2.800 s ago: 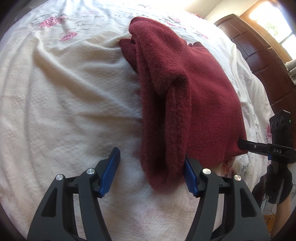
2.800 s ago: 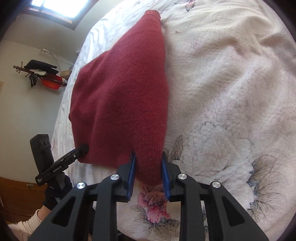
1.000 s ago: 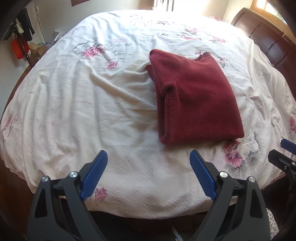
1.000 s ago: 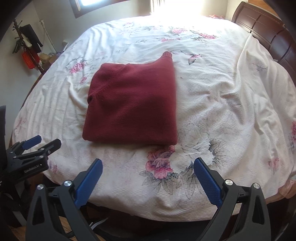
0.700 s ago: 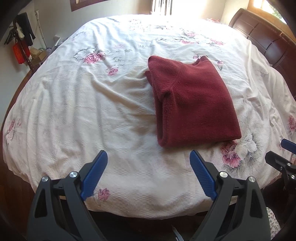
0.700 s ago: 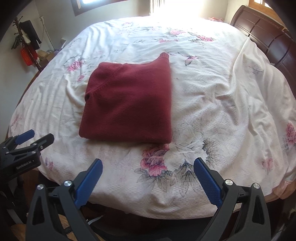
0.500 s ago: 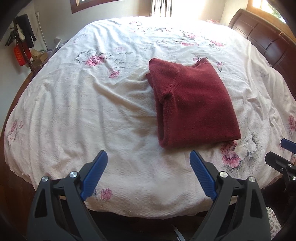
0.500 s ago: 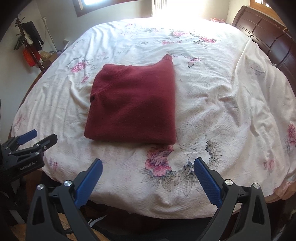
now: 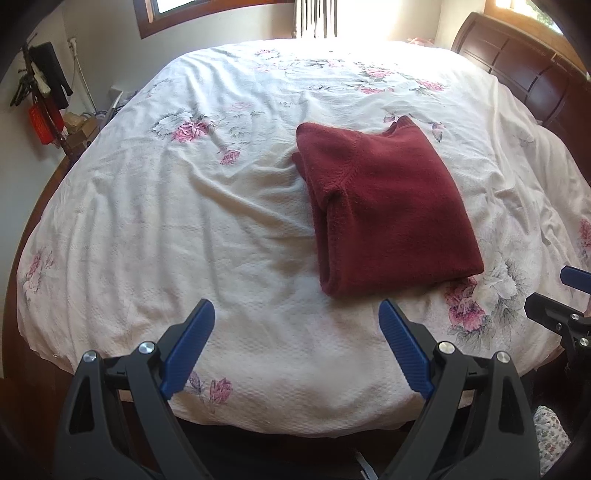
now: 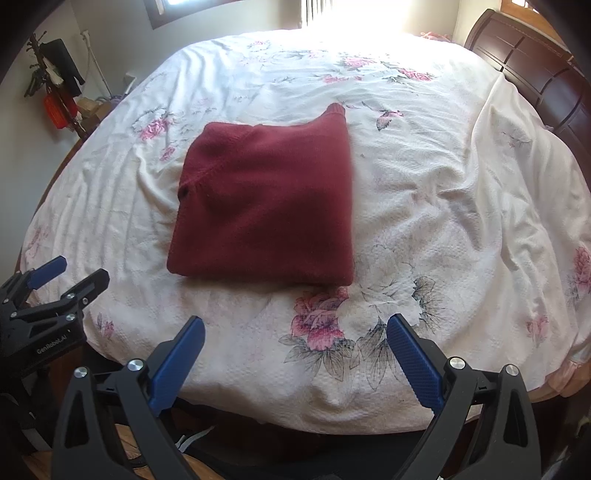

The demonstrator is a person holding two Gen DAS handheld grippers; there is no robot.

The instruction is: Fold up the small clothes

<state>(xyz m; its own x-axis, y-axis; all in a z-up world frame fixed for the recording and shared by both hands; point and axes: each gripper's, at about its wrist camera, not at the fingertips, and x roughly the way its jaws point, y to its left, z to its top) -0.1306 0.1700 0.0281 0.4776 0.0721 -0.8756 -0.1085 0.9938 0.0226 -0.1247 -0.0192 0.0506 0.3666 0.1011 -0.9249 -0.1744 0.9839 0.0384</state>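
Around the bed I see a dark wooden headboard [image 9: 524, 66] at the upper right of the left wrist frame, a wood-framed window [image 9: 207, 11] along the top edge, and a coat stand [image 9: 40, 92] hung with dark clothes and something red at the upper left. A few boxes [image 9: 79, 127] sit on the floor just beside that stand. Nothing lies between my grippers and the garment except bare bedspread.

The folded sweater [image 9: 384, 210] lies flat right of centre in the left wrist frame, and left of centre in the right wrist frame, resting on the bedspread [image 9: 184, 229]. It is a deep burgundy knit with a fuzzy nap, folded into a rough rectangle; layered edges show along its left side, and a ribbed cuff or collar pokes out at its top right corner. The bedspread is cream, quilted with a fine waffle texture, printed with pink roses and grey leaves, and creased into long soft ridges.

My left gripper [image 9: 295, 343] hangs at the bottom of its frame with the blue ribbed pads spread wide, holding nothing. My right gripper [image 10: 295, 360] is likewise spread wide and empty, well short of the sweater. Each gripper's black frame shows at the other view's lower edge.
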